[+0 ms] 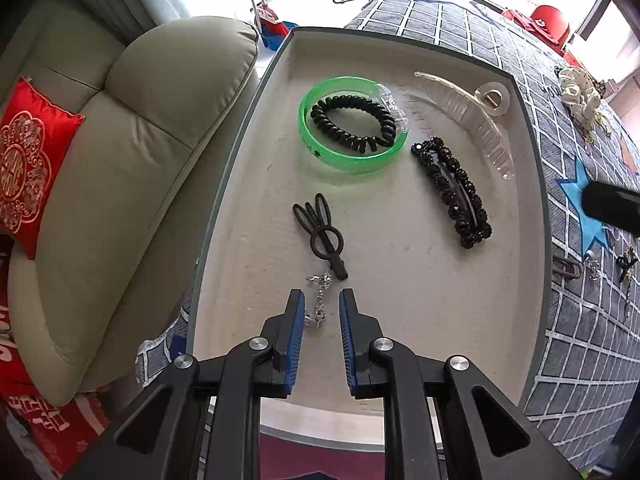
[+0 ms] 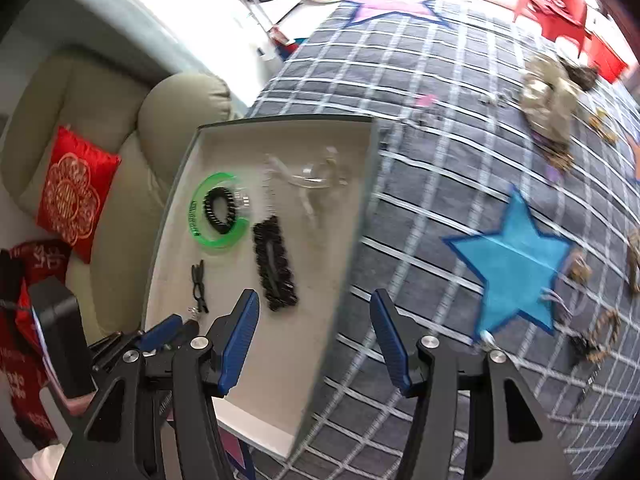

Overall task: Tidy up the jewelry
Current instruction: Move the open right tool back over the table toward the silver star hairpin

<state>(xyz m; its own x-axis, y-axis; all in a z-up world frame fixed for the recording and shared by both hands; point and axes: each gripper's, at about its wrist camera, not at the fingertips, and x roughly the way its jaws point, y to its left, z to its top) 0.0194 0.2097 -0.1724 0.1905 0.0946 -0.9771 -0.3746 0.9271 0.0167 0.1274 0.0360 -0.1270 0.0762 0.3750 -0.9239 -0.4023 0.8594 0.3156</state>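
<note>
A shallow grey-rimmed tray (image 1: 248,128) lies on the checked cloth. In it are a green bangle (image 1: 348,160) around a black spiral hair tie (image 1: 352,124), a clear claw clip (image 1: 472,116), a black beaded barrette (image 1: 454,192), a black hair clip (image 1: 320,232) and a small silver chain (image 1: 320,300). My left gripper (image 1: 322,300) is open, its fingers either side of the silver chain. My right gripper (image 2: 314,300) is open and empty above the tray's right rim (image 2: 360,216); the left gripper (image 2: 168,330) shows at its lower left.
A beige sofa (image 1: 132,152) with a red cushion (image 1: 28,160) lies left of the tray. Loose jewelry and scrunchies (image 2: 548,108) are scattered on the cloth to the right, around a blue star patch (image 2: 512,264). A red chair (image 2: 560,4) stands far back.
</note>
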